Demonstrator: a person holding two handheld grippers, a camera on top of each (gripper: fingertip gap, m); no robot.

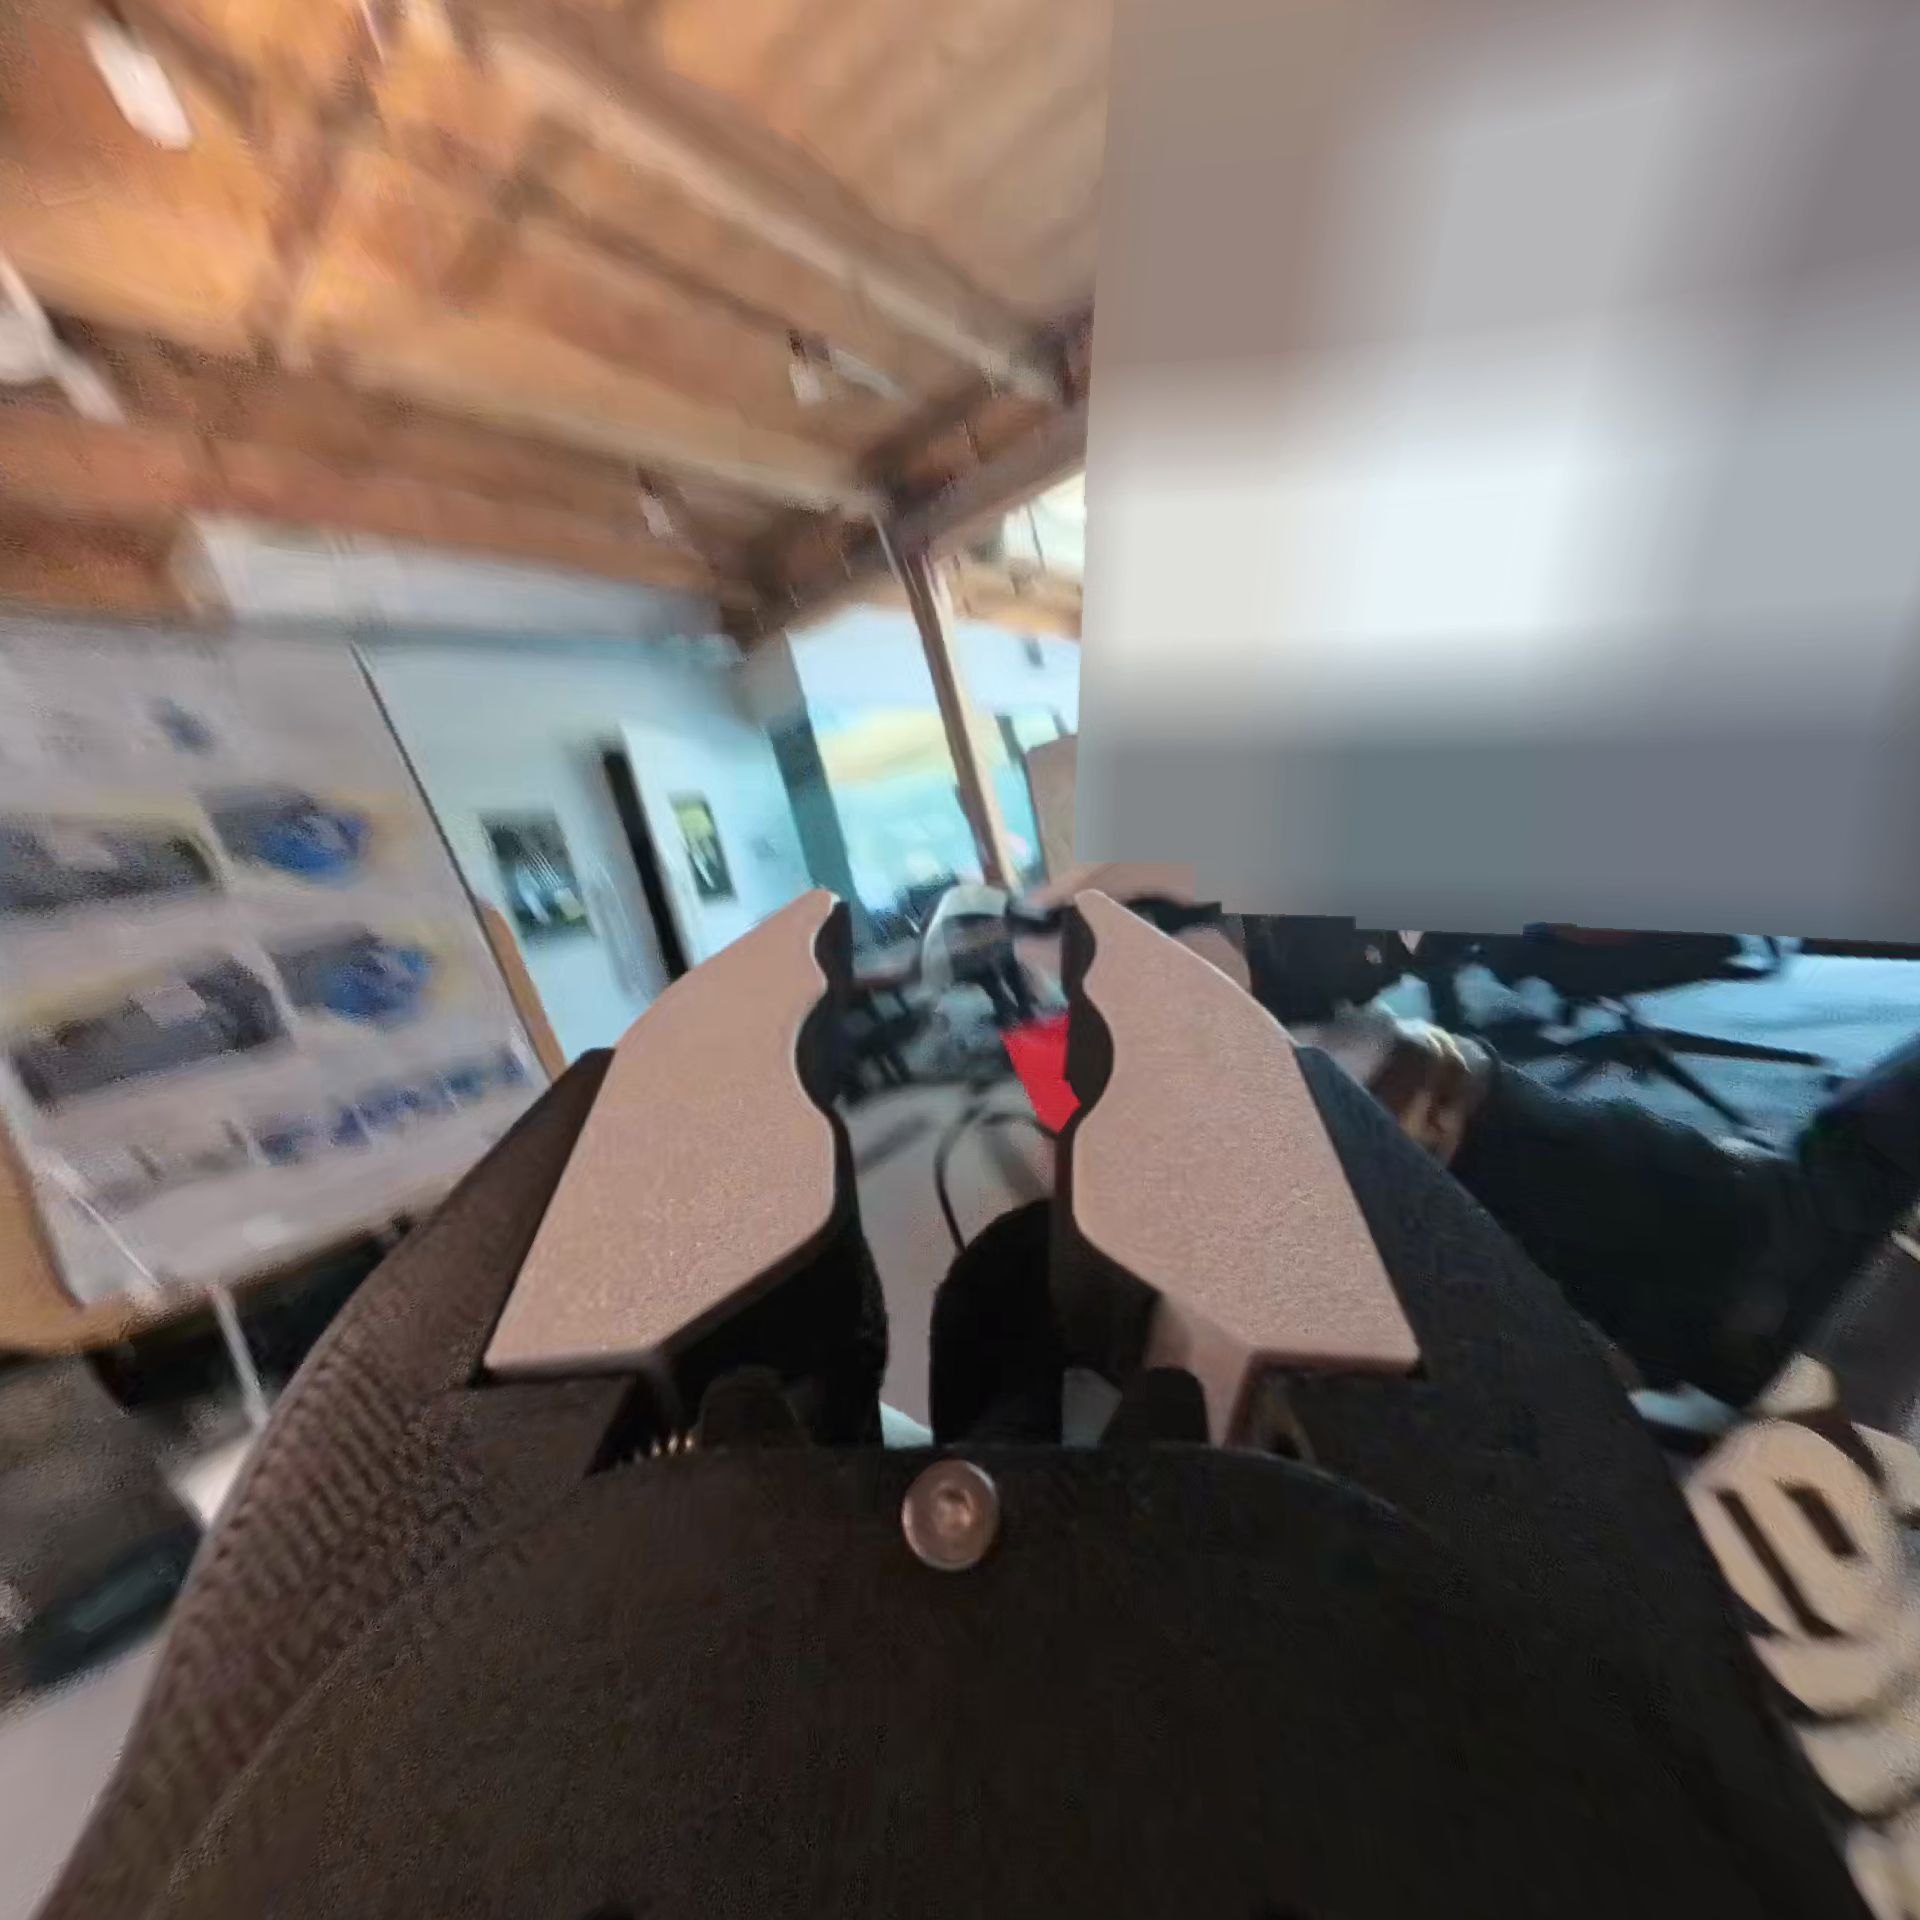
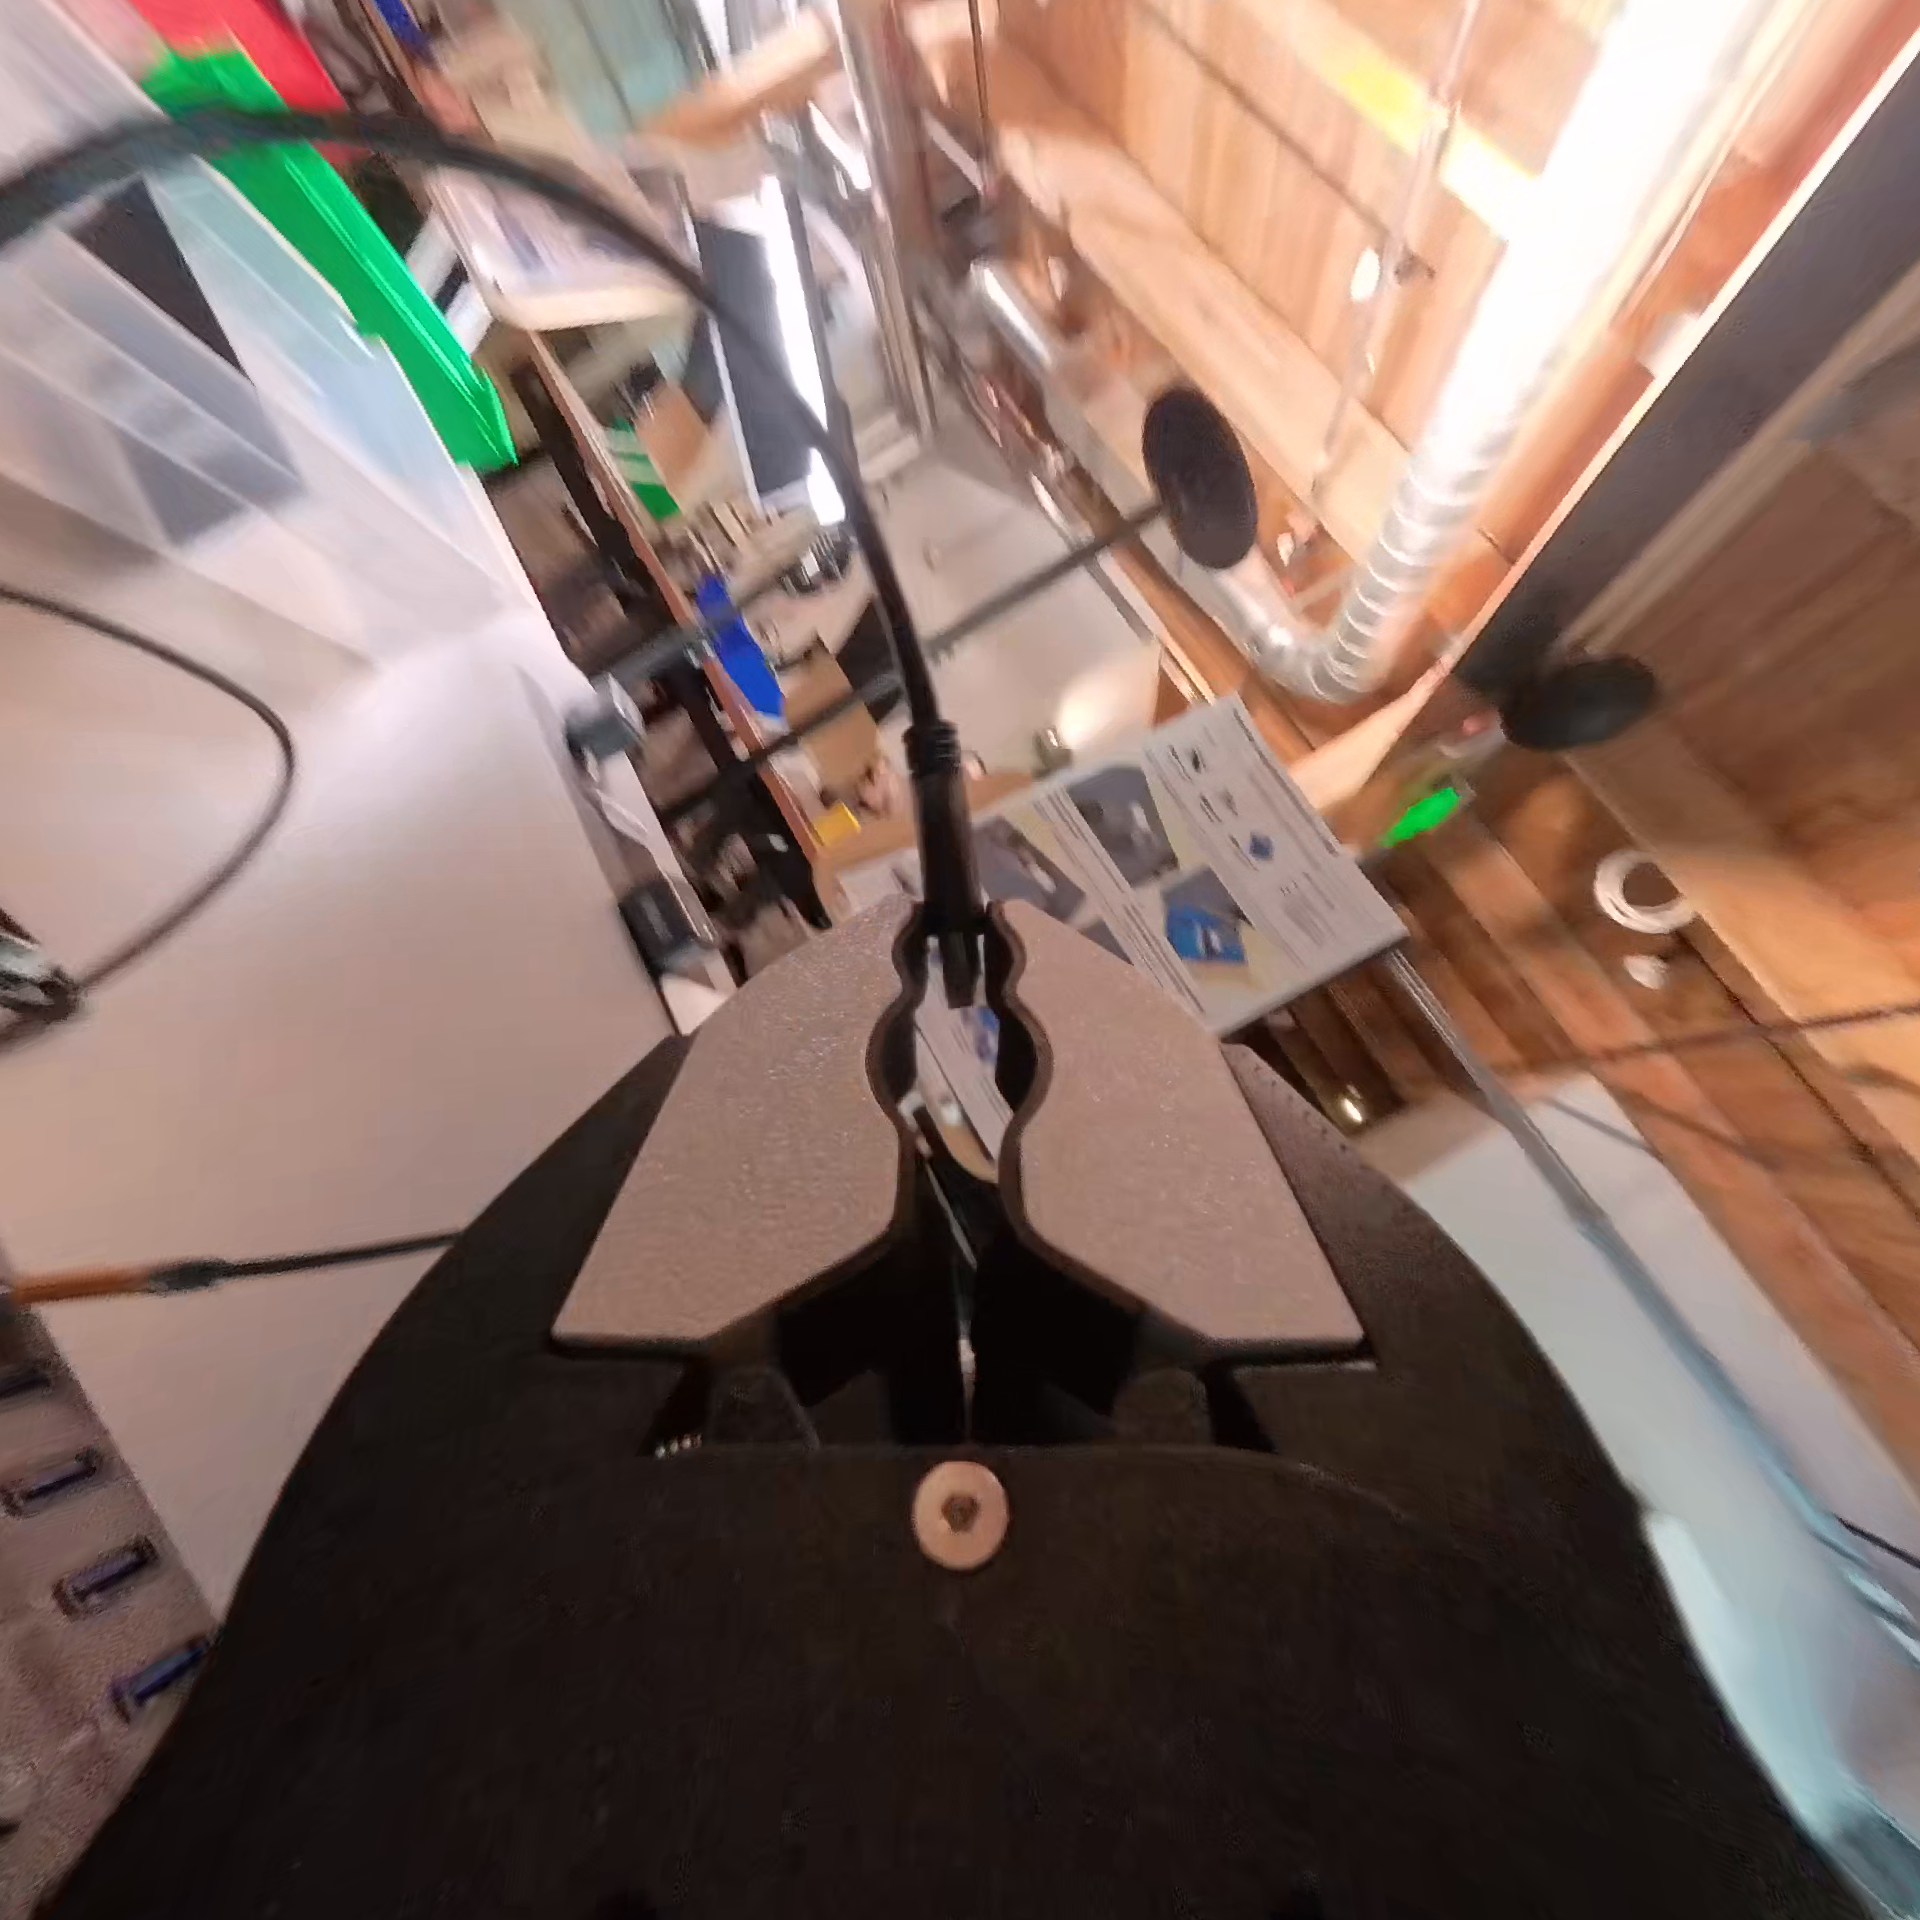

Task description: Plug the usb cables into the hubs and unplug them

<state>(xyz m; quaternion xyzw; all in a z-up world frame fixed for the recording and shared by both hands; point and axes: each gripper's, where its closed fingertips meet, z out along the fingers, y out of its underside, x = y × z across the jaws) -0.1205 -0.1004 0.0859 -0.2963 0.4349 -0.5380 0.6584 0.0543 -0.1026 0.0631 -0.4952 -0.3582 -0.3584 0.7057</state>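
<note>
Right wrist view: right tongs (image 2: 953, 928) pinched on a black usb cable (image 2: 940, 831) just behind its plug, lead arcing ahead, hub (image 2: 73, 1538) lower left beside the tongs on the desk; left tongs (image 1: 951, 914) narrowly parted, empty.

Right tool (image 2: 954, 920) fingers (image 2: 774, 1143) matt, grainy; usb cable (image 2: 883, 582) smooth black plastic.

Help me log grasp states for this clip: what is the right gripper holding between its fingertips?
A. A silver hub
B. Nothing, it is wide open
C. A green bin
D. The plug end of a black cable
D: in the right wrist view the right gripper has its fingertips pinched on the moulded plug end of the black cable, whose cord arcs up and away to the left.
</note>
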